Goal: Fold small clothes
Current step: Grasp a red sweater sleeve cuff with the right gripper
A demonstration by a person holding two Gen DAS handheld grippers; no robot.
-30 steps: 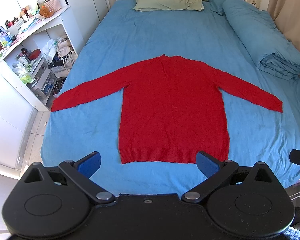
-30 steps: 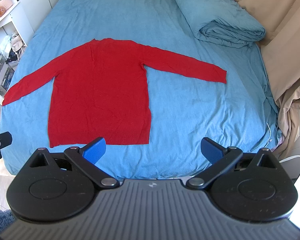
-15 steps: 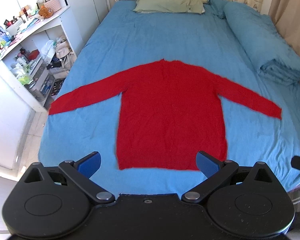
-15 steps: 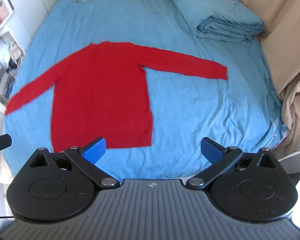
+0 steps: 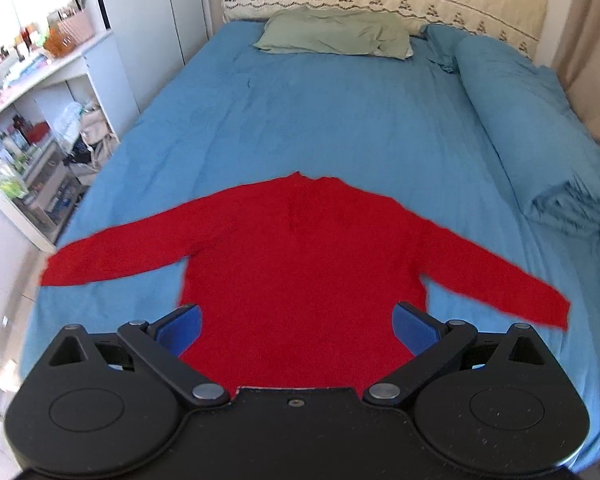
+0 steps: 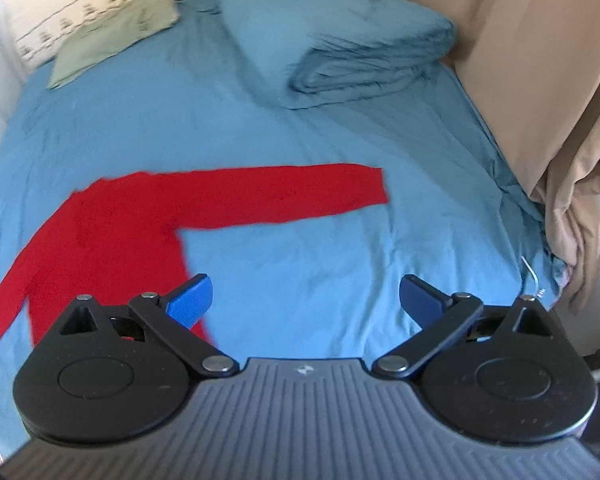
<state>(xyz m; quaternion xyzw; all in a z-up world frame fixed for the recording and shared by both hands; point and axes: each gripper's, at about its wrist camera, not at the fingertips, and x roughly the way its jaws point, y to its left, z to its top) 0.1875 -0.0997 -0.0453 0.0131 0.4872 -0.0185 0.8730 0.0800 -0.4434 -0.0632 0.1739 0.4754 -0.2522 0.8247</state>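
A red long-sleeved sweater (image 5: 300, 264) lies flat on the blue bed sheet (image 5: 340, 120), sleeves spread out to both sides. My left gripper (image 5: 298, 326) is open and empty above the sweater's lower body. My right gripper (image 6: 304, 300) is open and empty over bare sheet, to the right of the sweater's body (image 6: 100, 240) and nearer than the right sleeve (image 6: 284, 194). The sweater's hem is hidden behind both grippers.
A folded blue duvet (image 5: 540, 132) lies along the bed's right side, also in the right wrist view (image 6: 360, 52). A green pillow (image 5: 336, 36) is at the head. White shelves (image 5: 28, 128) with clutter stand left of the bed. Beige curtains (image 6: 540, 80) hang on the right.
Both grippers have moved forward and lower over the bed. The sweater now looks closer, its hem hidden behind the grippers. The right gripper has swung to the right. Both stay open.
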